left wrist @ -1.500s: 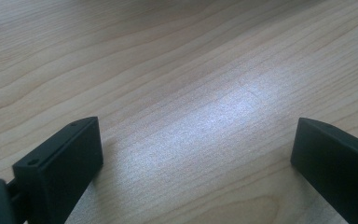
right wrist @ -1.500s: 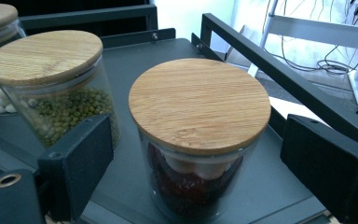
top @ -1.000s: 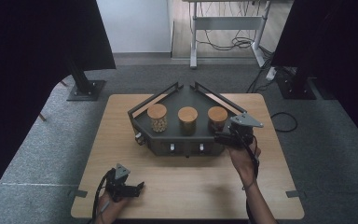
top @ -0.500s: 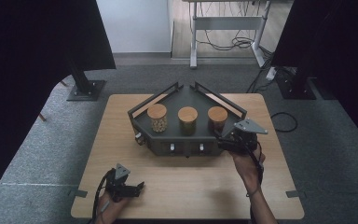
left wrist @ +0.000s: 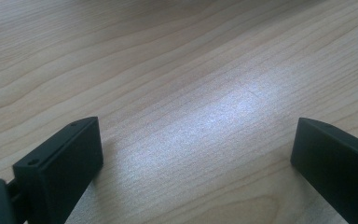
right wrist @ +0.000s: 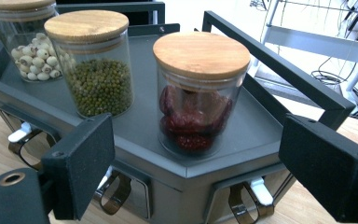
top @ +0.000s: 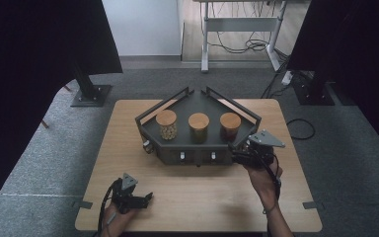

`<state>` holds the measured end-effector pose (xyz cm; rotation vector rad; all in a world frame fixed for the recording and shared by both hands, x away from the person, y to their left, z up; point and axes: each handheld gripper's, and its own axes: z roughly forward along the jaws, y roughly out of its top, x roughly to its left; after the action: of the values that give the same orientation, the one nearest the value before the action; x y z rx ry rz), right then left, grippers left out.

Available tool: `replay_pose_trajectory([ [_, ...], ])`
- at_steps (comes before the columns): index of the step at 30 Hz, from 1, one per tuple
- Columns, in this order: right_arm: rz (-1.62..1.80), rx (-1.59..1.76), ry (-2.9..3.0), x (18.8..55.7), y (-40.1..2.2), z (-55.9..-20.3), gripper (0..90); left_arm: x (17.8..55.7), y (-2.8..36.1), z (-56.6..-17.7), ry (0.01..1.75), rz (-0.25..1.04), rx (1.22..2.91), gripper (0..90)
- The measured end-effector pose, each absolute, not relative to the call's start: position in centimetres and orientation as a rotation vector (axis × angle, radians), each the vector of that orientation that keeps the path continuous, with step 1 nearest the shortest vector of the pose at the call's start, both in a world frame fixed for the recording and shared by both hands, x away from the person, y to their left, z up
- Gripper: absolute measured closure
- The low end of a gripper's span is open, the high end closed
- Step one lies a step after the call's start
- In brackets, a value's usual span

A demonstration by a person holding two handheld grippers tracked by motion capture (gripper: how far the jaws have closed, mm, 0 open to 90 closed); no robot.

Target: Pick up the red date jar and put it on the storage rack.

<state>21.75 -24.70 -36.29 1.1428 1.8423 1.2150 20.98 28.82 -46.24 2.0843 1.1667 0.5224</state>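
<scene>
Right gripper (top: pixel 237 154): held in the person's right hand at the near right corner of the dark rack (top: pixel 249 120); jaws spread apart, nothing between the pads, pointing left and far toward the jars.
Right gripper jaws: in the right gripper view (right wrist: pixel 186 177) they stand on either side of the red-filled jar, short of it and not touching the glass.
Red-filled jar (right wrist: pixel 199 93): rightmost of three on the rack's tray, upright, round wooden lid (right wrist: pixel 201 54) seated; in the high view (top: pixel 230 126) it is the jar nearest the right gripper.
Green-bean jar (right wrist: pixel 95 65): middle place, upright, lid on, just left of the red-filled jar and apart from it.
White-seed jar (right wrist: pixel 23 42): leftmost, farthest from the right gripper, lid on.
Rack: five-sided tray with a raised rail, standing mid-table; metal clips (right wrist: pixel 251 198) hang along its near face.
Left gripper (top: pixel 145 198): low at the near left of the table (top: pixel 286 197), well apart from the rack, held in the left hand (top: pixel 112 217).
Left gripper jaws: released, wide apart over bare wood (left wrist: pixel 191 116), grasping nothing.
</scene>
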Motion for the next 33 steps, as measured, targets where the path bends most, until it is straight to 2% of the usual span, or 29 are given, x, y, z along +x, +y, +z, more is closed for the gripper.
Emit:
replay_pose_trajectory([
  [33,1.21,1.121,1.861,18.7,-25.6,-37.4,10.2,21.0,28.8,-46.3,1.167,0.523,2.083,1.9],
])
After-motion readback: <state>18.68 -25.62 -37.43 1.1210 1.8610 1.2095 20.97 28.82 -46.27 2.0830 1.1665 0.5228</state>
